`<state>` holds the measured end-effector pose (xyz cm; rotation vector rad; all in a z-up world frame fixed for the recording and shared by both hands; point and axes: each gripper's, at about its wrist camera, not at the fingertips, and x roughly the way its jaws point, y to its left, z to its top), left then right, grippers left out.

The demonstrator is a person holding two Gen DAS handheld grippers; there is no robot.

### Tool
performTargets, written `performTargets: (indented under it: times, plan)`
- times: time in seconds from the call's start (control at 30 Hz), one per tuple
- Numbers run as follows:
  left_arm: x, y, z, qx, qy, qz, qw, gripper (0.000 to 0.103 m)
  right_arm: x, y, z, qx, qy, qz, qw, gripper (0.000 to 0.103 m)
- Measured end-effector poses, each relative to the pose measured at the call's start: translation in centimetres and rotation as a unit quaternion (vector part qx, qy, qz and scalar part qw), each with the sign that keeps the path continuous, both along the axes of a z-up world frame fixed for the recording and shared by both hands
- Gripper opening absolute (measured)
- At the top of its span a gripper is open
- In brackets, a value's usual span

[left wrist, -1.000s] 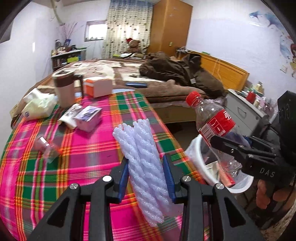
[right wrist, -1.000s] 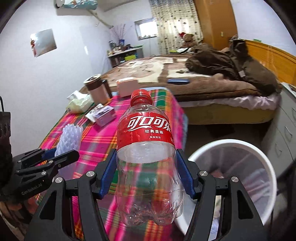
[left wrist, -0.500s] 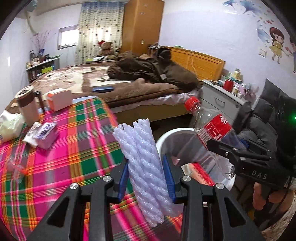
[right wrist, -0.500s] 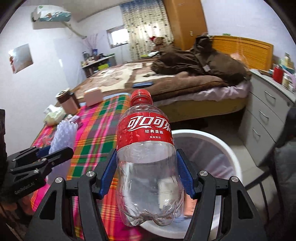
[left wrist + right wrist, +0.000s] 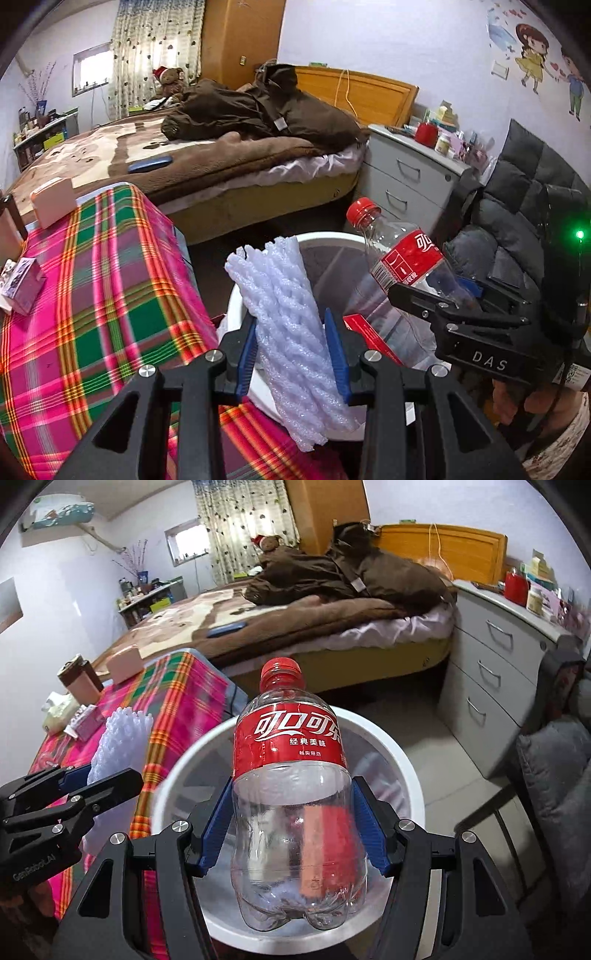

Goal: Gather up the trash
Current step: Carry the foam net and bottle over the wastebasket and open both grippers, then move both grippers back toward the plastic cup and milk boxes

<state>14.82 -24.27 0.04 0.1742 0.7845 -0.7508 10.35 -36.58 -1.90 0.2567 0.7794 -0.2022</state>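
Note:
My left gripper (image 5: 291, 354) is shut on a white foam net sleeve (image 5: 284, 314) and holds it over the near rim of the white trash bin (image 5: 325, 238). My right gripper (image 5: 295, 830) is shut on an empty clear cola bottle (image 5: 295, 775) with a red cap and label, upright above the bin (image 5: 406, 760). In the left wrist view the bottle (image 5: 402, 262) and the right gripper (image 5: 443, 306) hang over the bin's right side. In the right wrist view the foam sleeve (image 5: 118, 734) and the left gripper (image 5: 85, 786) are at the left. A red box (image 5: 369, 336) lies inside the bin.
The table with the pink-green plaid cloth (image 5: 92, 295) stands left of the bin, with a small purple box (image 5: 22, 291), a pink box (image 5: 51, 199), a brown mug (image 5: 77, 679) and a bag (image 5: 59, 712). A bed (image 5: 221, 147), a grey drawer unit (image 5: 491, 672) and a dark chair (image 5: 517, 229) surround the bin.
Both grippers have swung right from over the table to above the bin, each still holding its item. The bin now fills the middle of both views.

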Motion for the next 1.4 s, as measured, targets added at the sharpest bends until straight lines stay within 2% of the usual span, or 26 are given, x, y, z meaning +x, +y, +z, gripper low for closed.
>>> performTargets:
  times: [0.2, 0.33, 0.43, 0.53, 0.87, 1.4]
  plan:
    - [0.1, -1.2, -0.8, 0.002, 0.011, -0.005, 0.9999, 0.038, -0.1, -0.6, -0.8, -0.008, 0.014, -0.002, 1.0, 0.064]
    - [0.4, -1.2, -1.0, 0.0, 0.018, 0.003, 0.9998, 0.056, -0.3, -1.1, -1.0, -0.003, 0.013, -0.005, 1.0, 0.065]
    - [0.3, -1.0, -0.9, 0.0, 0.016, 0.006, 0.9999, 0.058, -0.5, -1.5, -0.9, 0.006, 0.005, -0.013, 1.0, 0.065]
    - [0.4, -0.8, -0.8, -0.004, 0.015, 0.007, 0.9999, 0.069, -0.6, -1.6, -0.8, 0.01, 0.003, -0.017, 1.0, 0.065]
    - [0.0, 1.0, 0.2, -0.019, 0.01, 0.021, 0.9996, 0.069, -0.7, -1.0, 0.1, 0.004, -0.01, -0.021, 1.0, 0.065]
    - [0.0, 7.0, 2.0, -0.036, -0.012, 0.068, 0.9969, 0.069, -0.3, 2.5, 1.7, -0.013, -0.033, 0.001, 0.999, 0.065]
